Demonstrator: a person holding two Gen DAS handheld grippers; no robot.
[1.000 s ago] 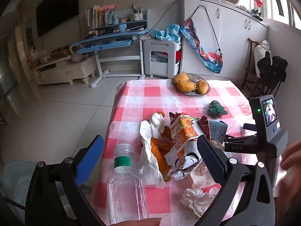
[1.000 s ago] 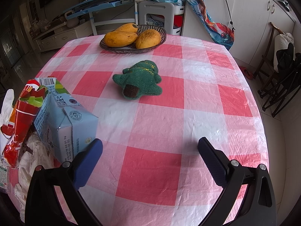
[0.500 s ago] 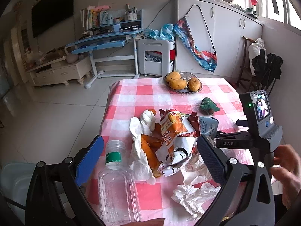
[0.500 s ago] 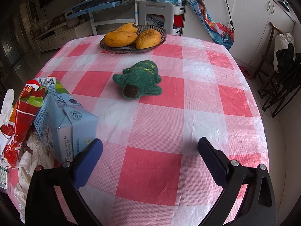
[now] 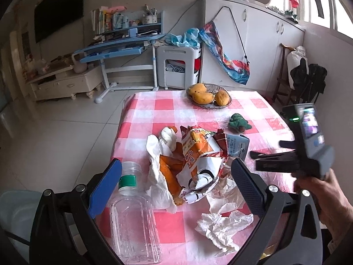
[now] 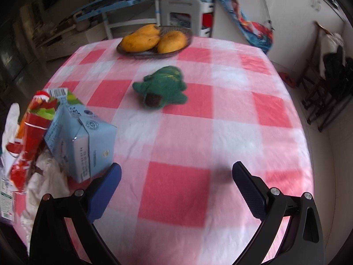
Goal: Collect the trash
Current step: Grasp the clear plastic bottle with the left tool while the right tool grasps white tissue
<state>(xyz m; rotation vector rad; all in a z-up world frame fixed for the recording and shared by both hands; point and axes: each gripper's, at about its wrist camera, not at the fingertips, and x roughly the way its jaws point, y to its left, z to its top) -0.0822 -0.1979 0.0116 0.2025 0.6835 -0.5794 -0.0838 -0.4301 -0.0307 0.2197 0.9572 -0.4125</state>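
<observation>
Trash lies on the near left part of the red-checked table (image 5: 154, 110): a clear plastic bottle (image 5: 132, 218), an orange snack bag (image 5: 198, 159), white paper with orange peels (image 5: 161, 165), crumpled tissue (image 5: 222, 225) and a light blue carton (image 5: 237, 146). My left gripper (image 5: 174, 187) is open and empty above the bottle and snack bag. My right gripper (image 6: 176, 187) is open and empty over bare tablecloth, with the carton (image 6: 83, 141) just left of its left finger.
A green knitted toy (image 6: 163, 86) lies mid-table. A bowl of mangoes (image 6: 154, 42) stands at the far edge. A translucent bin (image 5: 15, 212) shows low left, beside the table. Chairs and cabinets stand at the right, a desk at the back.
My left gripper has pulled back and risen, so more of the table shows. My right gripper has shifted slightly forward and left; its view is blurred.
</observation>
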